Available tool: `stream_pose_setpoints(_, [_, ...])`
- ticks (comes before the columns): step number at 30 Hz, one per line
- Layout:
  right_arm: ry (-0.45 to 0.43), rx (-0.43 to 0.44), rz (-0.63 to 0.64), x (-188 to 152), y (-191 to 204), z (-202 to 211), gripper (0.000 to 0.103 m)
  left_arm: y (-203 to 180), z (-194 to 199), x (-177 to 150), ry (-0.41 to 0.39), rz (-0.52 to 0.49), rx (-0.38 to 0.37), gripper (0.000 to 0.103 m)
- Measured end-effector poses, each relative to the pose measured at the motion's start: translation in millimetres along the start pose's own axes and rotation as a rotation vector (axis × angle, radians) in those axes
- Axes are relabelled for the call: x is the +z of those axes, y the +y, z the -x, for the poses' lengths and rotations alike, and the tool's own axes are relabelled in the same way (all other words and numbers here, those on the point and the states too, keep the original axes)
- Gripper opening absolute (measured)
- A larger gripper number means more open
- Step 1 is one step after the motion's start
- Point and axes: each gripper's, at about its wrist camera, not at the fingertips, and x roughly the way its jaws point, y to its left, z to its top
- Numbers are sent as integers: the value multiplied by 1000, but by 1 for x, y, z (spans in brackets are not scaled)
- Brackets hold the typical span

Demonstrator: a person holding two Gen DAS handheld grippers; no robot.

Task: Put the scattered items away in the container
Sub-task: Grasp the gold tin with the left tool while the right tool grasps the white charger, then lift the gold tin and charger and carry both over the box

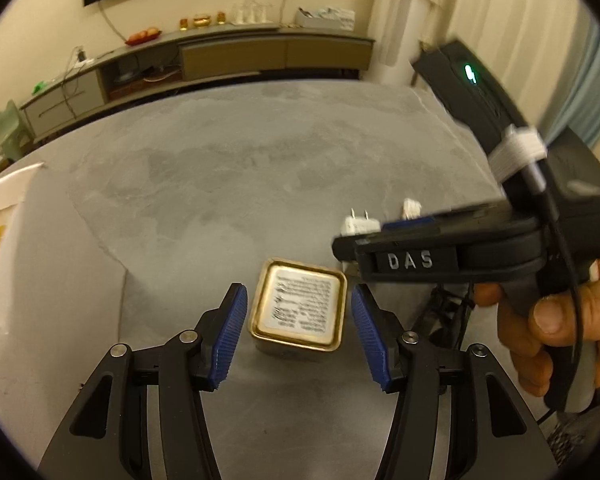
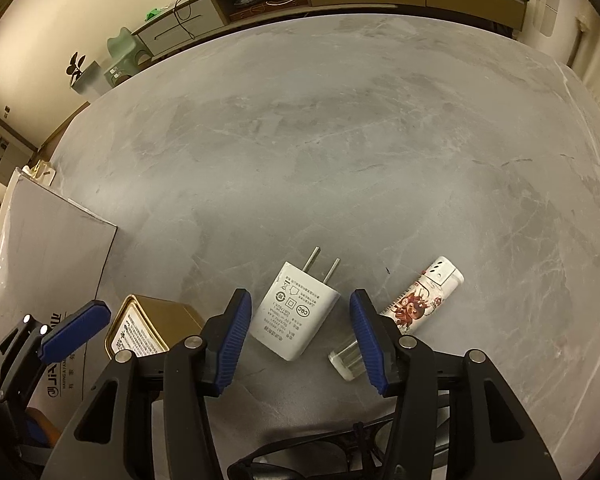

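A square gold tin (image 1: 300,312) with a white printed label stands on the grey table (image 1: 260,168). My left gripper (image 1: 297,288) is open around it, with a gap between each blue pad and the tin's sides. In the right wrist view the tin (image 2: 152,328) sits at the lower left, beside one blue fingertip (image 2: 76,330) of the left gripper. My right gripper (image 2: 299,294) is open over a white plug charger (image 2: 296,316) lying flat, neither pad touching it. A white lighter (image 2: 420,300) with a red cartoon print lies just right of it, its clear end under the right finger.
A white cardboard box (image 2: 52,248) sits at the table's left edge, close behind the tin. A hand (image 1: 540,320) holds the right gripper's handle on the right. Black glasses or cables (image 2: 312,448) lie at the near edge. A long sideboard (image 1: 220,56) stands beyond the table.
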Motion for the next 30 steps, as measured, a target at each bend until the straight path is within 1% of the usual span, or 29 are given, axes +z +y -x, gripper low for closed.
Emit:
stream_pose_setpoints(3, [-5,-13,12,-1,3,-4,53,-3,-15,-1,35,-26,50,58])
stream_pose_setpoints(5, [-8,-21,22,-1,7,-6,52,1,-24,-3,49,-6,61,58])
stream_pose_setpoints(7, [-11,-25,35,-1,12,-8,49,4,-27,-4,62,29,58,58])
stream_pose_setpoints(9, [-13,-27,43,-1,16,-10,44,8,-27,-5,58,48,57,58])
stream_pose_setpoints(12, [-16,-22,38,-3,15,-11,44,10,-23,-2,33,61,54,58])
stream_pose_setpoints(15, [-26,-29,37,-5,14,-13,45,9,-28,-3,33,58,47,58])
stream_pose_setpoints(17, [-32,-38,44,-4,19,-18,45,7,-30,-5,28,46,69,57])
stream_pose_setpoints(18, [-33,-40,45,-4,22,-19,42,5,-30,-6,24,39,80,57])
stream_pose_setpoints(19, [-34,-36,44,-4,25,-20,39,5,-31,-7,24,38,83,52])
stream_pose_setpoints(20, [-37,-30,42,-3,26,-19,33,4,-29,-7,24,39,90,52])
stream_pose_setpoints(25, [-74,-15,50,-9,26,2,32,3,-22,-5,8,53,108,51])
stream_pose_setpoints(28, [-88,-11,59,-12,26,10,32,5,-18,-4,5,70,123,51])
stream_pose_setpoints(30, [-94,-13,63,-12,29,8,32,7,-18,-5,8,78,142,51])
